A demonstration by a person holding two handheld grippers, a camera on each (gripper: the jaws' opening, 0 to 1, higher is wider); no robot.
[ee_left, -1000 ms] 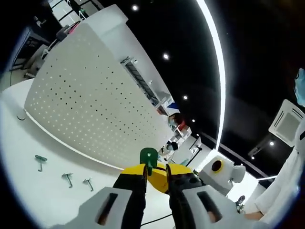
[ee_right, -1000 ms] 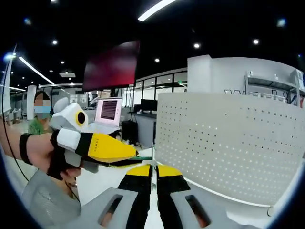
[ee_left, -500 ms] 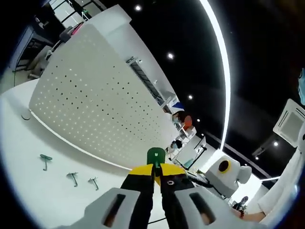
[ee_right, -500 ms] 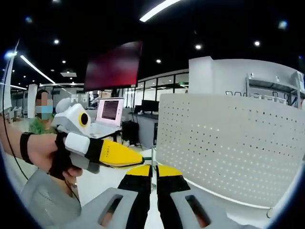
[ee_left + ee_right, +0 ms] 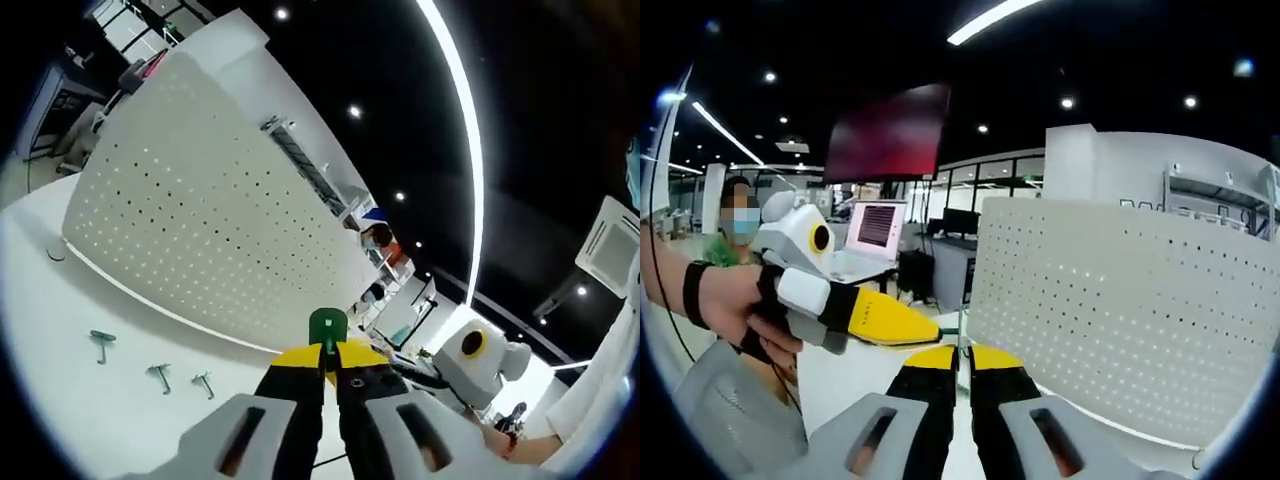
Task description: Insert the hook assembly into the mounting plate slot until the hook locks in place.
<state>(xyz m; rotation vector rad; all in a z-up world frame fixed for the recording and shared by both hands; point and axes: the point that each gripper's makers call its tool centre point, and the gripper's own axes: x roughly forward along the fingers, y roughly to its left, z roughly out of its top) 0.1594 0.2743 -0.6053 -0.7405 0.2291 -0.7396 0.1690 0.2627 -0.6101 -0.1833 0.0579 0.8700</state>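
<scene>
With the left gripper (image 5: 330,360) closed on the green hook (image 5: 327,327) and the right gripper (image 5: 960,357), fingers together, pinching its thin stem, the person would do well to hold the hook square to the perforated mounting plate (image 5: 200,230), well apart above the counter (image 5: 90,400), and press straight in.

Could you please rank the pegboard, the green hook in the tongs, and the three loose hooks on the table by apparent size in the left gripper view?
1. pegboard
2. green hook, though nearness inflates it
3. loose hooks, all alike
</scene>
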